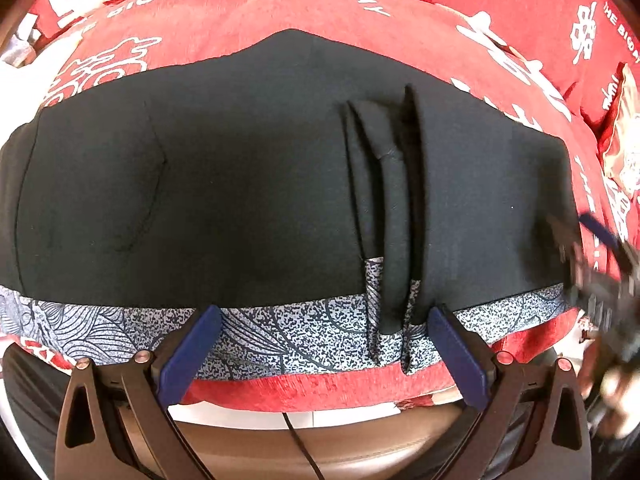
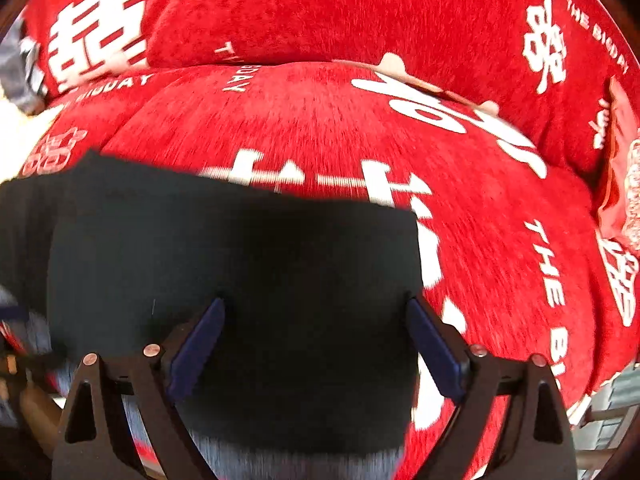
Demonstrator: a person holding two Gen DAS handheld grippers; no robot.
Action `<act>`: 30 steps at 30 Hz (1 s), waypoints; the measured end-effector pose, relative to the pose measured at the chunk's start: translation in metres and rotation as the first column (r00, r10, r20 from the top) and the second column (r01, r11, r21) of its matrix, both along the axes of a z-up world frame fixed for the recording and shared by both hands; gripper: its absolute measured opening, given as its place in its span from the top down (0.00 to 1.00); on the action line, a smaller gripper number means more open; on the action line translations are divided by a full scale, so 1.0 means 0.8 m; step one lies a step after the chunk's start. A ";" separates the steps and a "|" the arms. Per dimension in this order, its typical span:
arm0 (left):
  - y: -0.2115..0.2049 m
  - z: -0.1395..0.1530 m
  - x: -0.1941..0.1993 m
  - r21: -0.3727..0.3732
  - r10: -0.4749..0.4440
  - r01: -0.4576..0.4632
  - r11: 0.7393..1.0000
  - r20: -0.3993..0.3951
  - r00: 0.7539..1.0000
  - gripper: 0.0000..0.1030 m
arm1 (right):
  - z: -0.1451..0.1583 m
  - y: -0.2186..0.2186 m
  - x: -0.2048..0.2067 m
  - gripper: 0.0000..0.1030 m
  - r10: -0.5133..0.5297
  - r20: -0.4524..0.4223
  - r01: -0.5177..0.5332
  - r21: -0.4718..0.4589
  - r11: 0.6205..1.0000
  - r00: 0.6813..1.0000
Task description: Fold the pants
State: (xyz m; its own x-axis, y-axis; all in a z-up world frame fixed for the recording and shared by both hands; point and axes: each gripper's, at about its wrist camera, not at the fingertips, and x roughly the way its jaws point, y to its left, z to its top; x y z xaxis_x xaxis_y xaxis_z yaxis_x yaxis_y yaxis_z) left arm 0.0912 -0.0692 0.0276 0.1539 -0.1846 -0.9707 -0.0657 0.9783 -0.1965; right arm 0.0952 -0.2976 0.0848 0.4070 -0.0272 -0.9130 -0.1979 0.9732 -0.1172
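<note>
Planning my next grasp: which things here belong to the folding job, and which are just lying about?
Job:
pants
left gripper
right gripper

Lying about:
red cover
red packet
cable

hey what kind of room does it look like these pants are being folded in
Probably a home living room or bedroom. The black pants lie on a soft cushioned seat under a red plush cover printed with white wedding characters, likely a sofa. A red gift bag sits beside it.

L gripper (image 1: 324,320) & R gripper (image 2: 316,312) both w/ jaws spread wide.
</note>
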 end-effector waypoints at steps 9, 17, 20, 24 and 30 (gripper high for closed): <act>0.063 0.029 -0.007 0.075 0.112 -0.119 0.990 0.086 0.990 0.00 | 0.038 -0.024 -0.060 0.09 -0.081 -0.048 0.088 0.150 0.985 0.996; 0.092 -0.001 -0.027 0.030 0.139 -0.139 0.990 0.000 0.990 0.00 | 0.036 0.144 0.037 0.09 0.449 -0.055 -0.442 0.108 0.891 0.892; 0.084 0.000 -0.034 0.039 0.103 -0.103 0.994 0.010 0.995 0.00 | 0.006 0.192 0.073 0.09 0.589 -0.193 -0.585 0.080 0.807 0.785; 0.080 0.001 -0.036 0.043 0.088 -0.089 0.995 0.011 0.996 0.00 | -0.038 0.232 0.084 0.07 0.636 -0.335 -0.668 0.026 0.744 0.695; 0.098 0.002 -0.025 0.013 0.103 -0.103 0.995 0.017 0.995 0.00 | -0.013 0.213 0.113 0.50 0.554 -0.306 -0.534 0.155 0.831 0.774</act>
